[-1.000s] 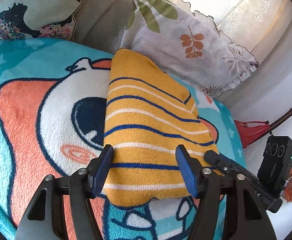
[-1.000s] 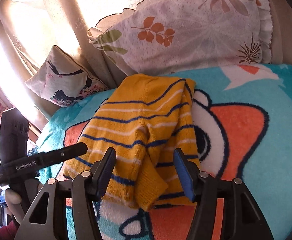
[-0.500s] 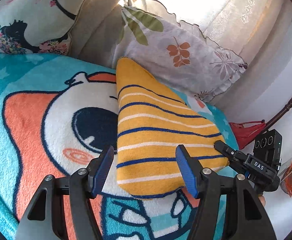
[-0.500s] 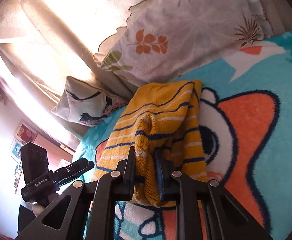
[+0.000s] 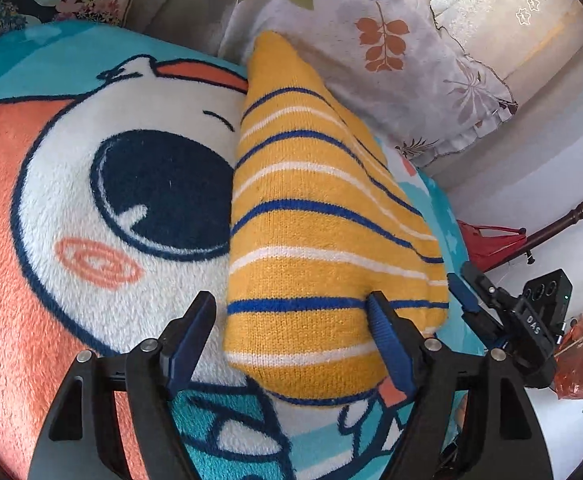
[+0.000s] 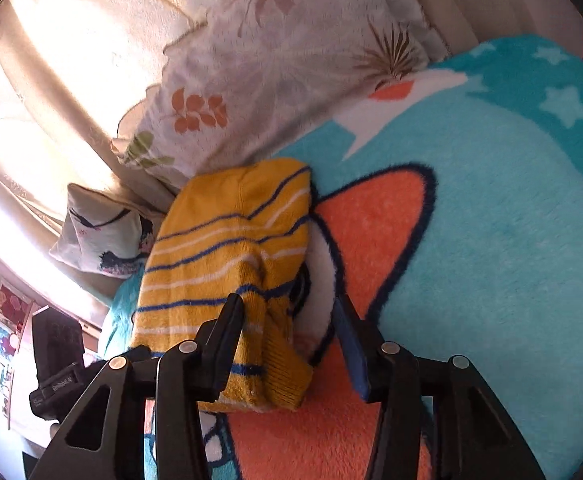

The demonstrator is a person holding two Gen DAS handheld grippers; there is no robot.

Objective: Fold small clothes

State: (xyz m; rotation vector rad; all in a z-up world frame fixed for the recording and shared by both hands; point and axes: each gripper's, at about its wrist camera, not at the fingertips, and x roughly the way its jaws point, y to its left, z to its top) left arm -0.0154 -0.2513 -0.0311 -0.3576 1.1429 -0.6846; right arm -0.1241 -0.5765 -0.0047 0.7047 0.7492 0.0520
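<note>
A small yellow knitted sweater [image 5: 315, 216] with blue and white stripes lies folded on a cartoon-print blanket [image 5: 91, 184]. My left gripper [image 5: 291, 332] is open, low over the sweater's near end, its right finger pressing on the knit. My right gripper [image 6: 287, 332] is open over the sweater [image 6: 231, 248], with the folded sleeve cuff [image 6: 279, 376] lying loose between its fingers. The right gripper also shows in the left wrist view [image 5: 507, 316] at the sweater's right edge.
A leaf-print pillow [image 5: 379, 52] leans against the curtain just behind the sweater. A second pillow [image 6: 103, 240] with a dark figure lies at the bed's far corner. A red item [image 5: 491, 240] and a wooden rod sit off the bed's right edge.
My right gripper, shut on the sleeve fold half a second ago, has opened and let it drop on the sweater. My left gripper has moved closer and lower over the near end.
</note>
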